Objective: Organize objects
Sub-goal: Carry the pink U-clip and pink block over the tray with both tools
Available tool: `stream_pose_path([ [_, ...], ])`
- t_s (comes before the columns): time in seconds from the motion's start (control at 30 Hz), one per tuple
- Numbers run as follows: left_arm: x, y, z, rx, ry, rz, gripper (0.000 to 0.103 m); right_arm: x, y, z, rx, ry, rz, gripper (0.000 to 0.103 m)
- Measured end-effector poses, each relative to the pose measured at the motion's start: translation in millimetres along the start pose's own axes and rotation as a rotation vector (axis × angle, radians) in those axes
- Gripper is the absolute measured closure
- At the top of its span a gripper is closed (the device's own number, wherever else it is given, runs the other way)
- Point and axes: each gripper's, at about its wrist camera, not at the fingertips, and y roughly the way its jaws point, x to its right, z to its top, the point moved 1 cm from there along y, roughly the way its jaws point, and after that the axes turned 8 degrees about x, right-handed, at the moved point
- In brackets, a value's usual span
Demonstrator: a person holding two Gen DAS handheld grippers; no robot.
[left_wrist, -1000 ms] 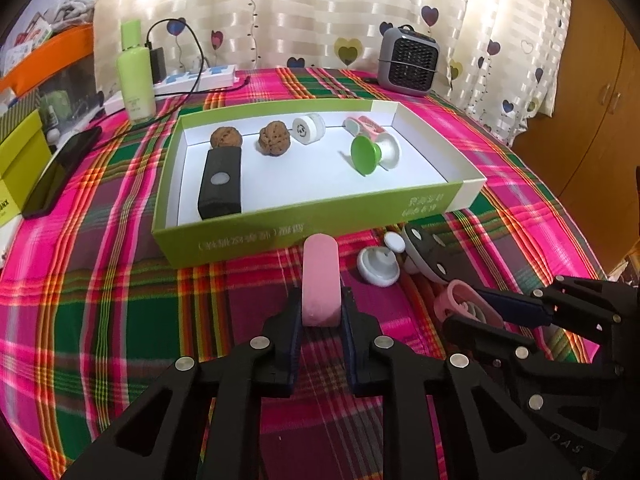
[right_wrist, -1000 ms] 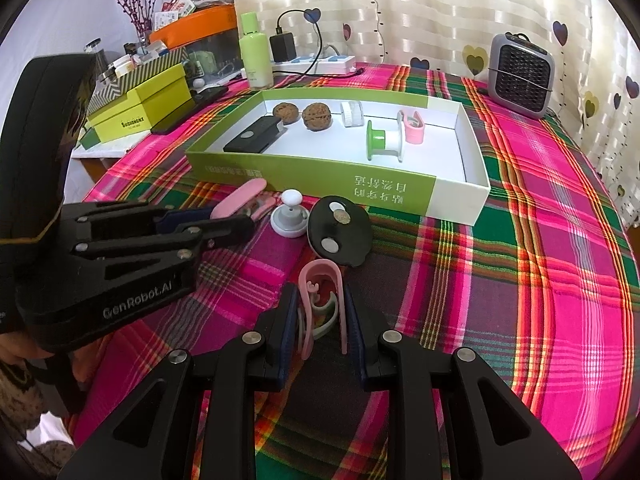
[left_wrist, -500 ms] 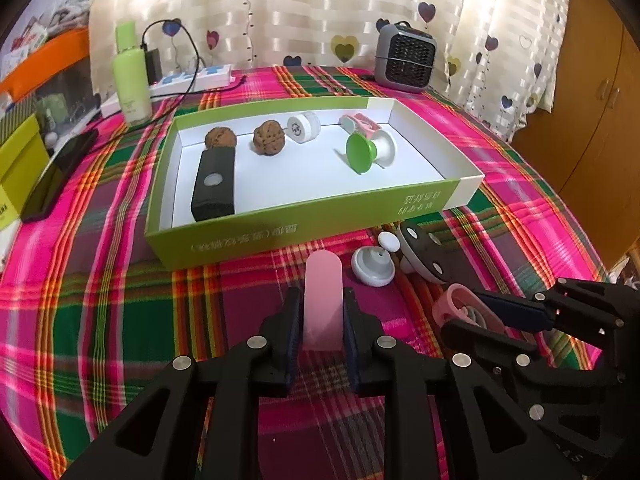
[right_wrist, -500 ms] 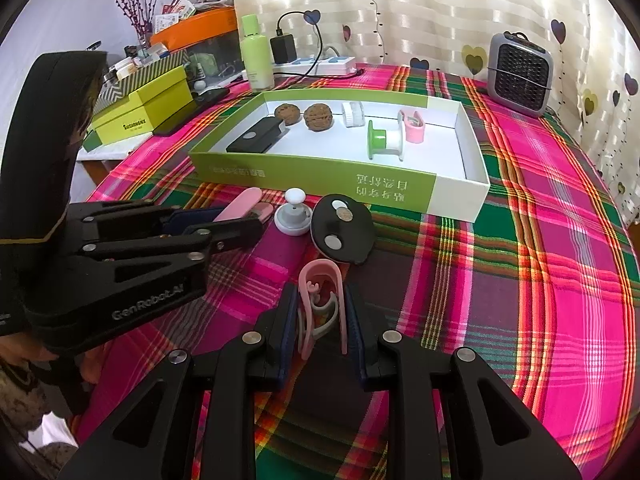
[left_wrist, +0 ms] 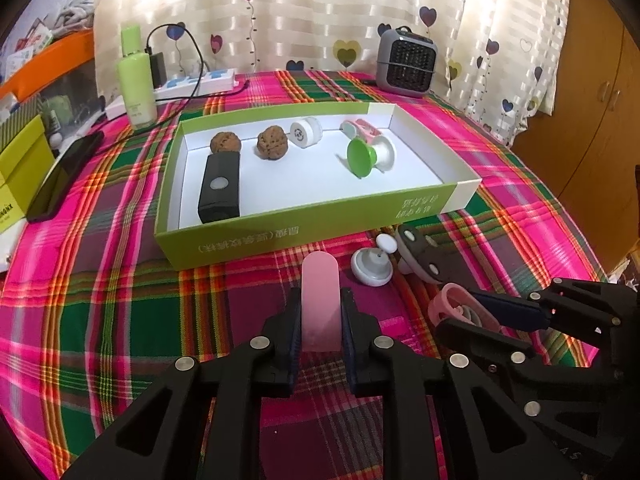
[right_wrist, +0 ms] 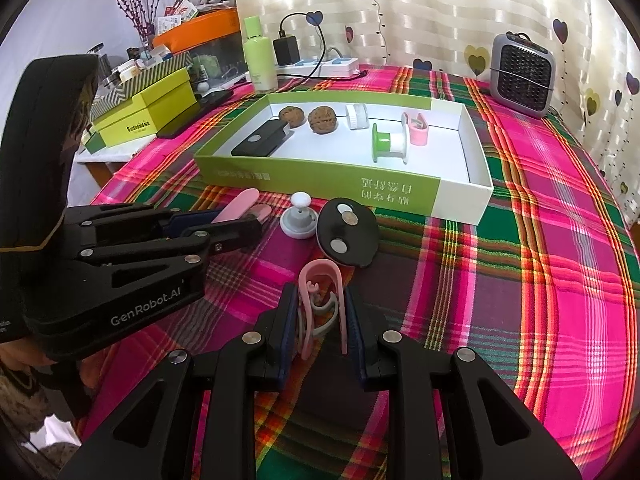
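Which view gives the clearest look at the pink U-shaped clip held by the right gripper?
The right wrist view: the pink clip sits centred between the right gripper fingers, its open loop and grey inner piece visible. The left wrist view shows only its rounded end at the right edge, partly hidden by that gripper's fingers.

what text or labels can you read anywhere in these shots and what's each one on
"GenRobot.AI": side of the left gripper.
"SHOUNGNX" or similar, partly blurred: yellow-green box.
"NX": the end of the same word on that box, cut off at the left wrist view's edge.
Chinese characters, upside down, too blurred to read: front wall of the green tray.
A faint mark on the right gripper, too faint to read.
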Motion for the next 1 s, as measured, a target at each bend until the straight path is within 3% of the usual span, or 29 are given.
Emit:
stream_pose_path([
  [0.47, 5, -25, 19, 0.062, 0.010, -0.014, 0.087, 1, -12, 23, 0.047, -0.012, -0.005, 0.079],
  [1.0, -5, -10, 50, 0.076, -0.020, -0.015, 0.087, 20, 0, 60, 0.076, -0.008, -0.024, 0.078],
])
